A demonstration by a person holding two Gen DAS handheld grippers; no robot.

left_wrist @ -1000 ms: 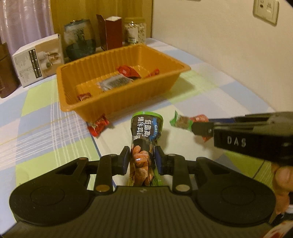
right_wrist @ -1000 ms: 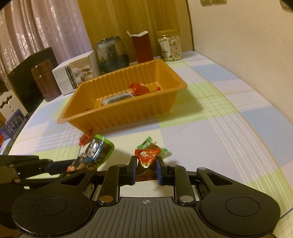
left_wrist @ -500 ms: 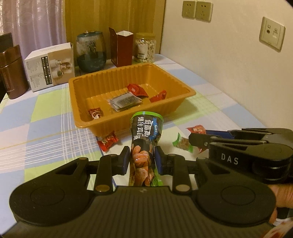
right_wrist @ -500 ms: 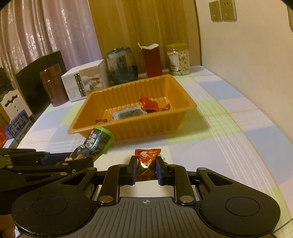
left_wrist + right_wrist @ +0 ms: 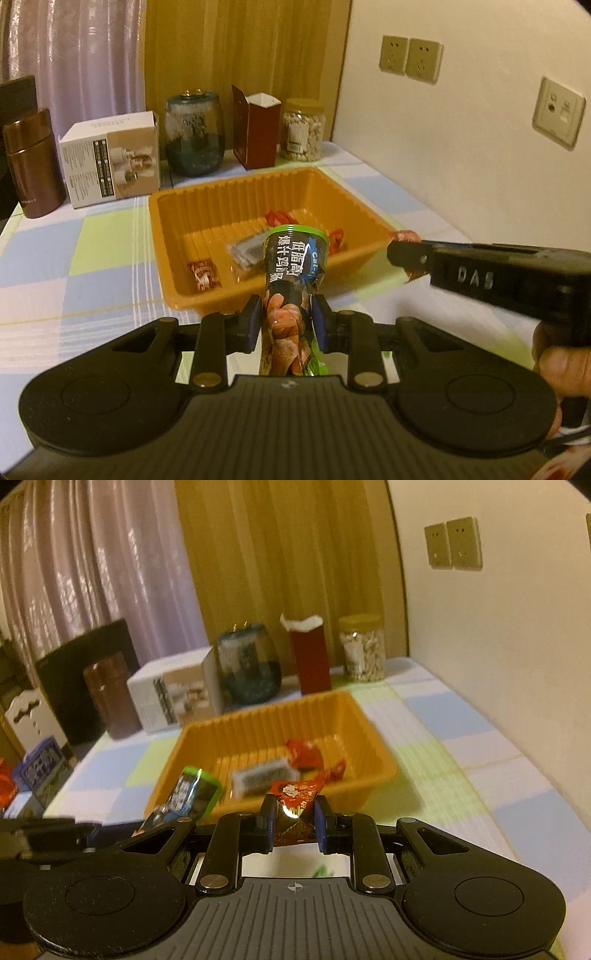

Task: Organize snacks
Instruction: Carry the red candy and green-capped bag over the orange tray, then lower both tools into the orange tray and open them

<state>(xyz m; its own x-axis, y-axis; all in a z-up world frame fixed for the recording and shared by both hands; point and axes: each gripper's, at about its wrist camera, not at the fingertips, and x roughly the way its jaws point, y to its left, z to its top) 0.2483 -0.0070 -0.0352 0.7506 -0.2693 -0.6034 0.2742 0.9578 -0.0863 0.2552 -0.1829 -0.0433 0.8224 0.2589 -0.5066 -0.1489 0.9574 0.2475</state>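
Observation:
My left gripper (image 5: 287,322) is shut on a green and black snack packet (image 5: 293,266), held upright above the near rim of the orange tray (image 5: 184,295). My right gripper (image 5: 294,819) is shut on a red candy (image 5: 295,805), held in the air before the tray (image 5: 384,771). In the left wrist view the right gripper (image 5: 400,254) reaches in from the right, near the tray's right corner. The tray holds several snacks: a red candy (image 5: 203,275), a dark flat packet (image 5: 245,253) and red wrappers (image 5: 304,755). The left gripper's packet also shows in the right wrist view (image 5: 188,794).
Behind the tray stand a brown canister (image 5: 31,162), a white box (image 5: 110,158), a dark glass jar (image 5: 194,133), an open red carton (image 5: 256,131) and a jar of nuts (image 5: 303,129). A wall with sockets (image 5: 410,59) runs along the right. The checked tablecloth (image 5: 74,258) covers the table.
Both grippers have risen from the table with their snacks and moved toward the tray. The green wrapper and red candy on the cloth have dropped out of view.

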